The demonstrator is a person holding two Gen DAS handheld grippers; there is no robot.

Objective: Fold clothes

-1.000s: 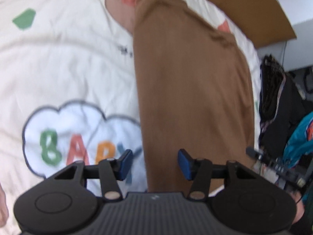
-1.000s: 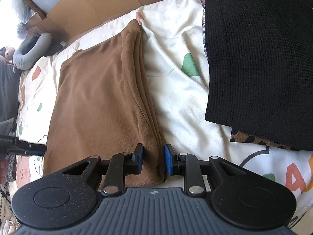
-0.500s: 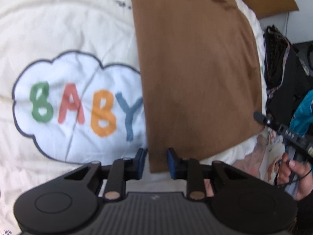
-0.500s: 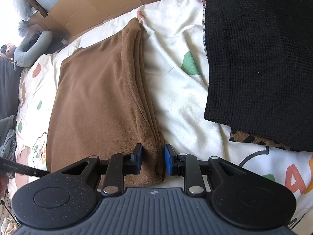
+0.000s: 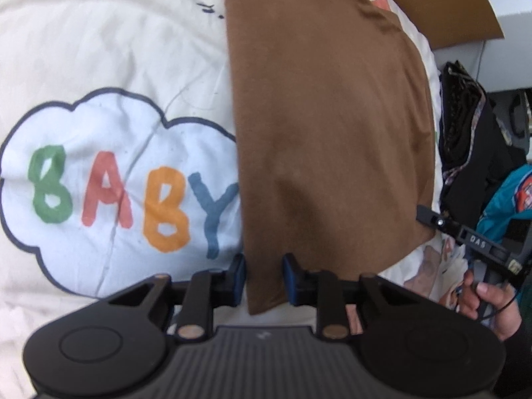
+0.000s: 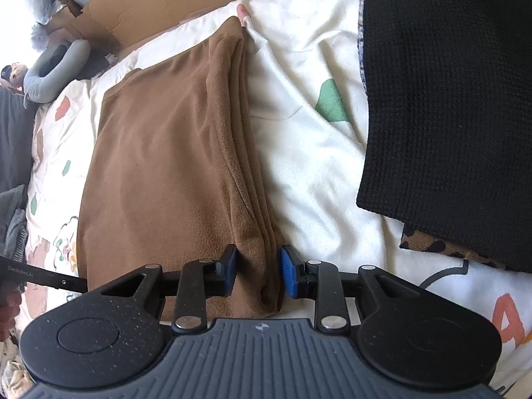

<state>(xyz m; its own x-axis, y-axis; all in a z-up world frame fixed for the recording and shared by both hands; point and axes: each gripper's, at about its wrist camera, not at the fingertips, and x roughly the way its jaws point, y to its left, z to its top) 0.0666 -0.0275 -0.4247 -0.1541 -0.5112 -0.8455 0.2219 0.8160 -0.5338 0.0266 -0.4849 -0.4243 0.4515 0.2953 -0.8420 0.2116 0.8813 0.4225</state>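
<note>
We saw one folded brown fleece garment (image 6: 166,173) on the cream printed bedcover (image 6: 316,166), its far end at twelve o'clock cut off in the left wrist view. The left gripper (image 5: 264,279) had its jaws clamped on one near corner; the right gripper (image 6: 257,274) had its jaws opening around the other corner's stacked edges.

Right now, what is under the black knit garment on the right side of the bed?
A leopard-print fabric pokes out from under the black knit garment's near edge, lying on the cream bedsheet. How far it runs beneath, and anything else there, is covered.
</note>
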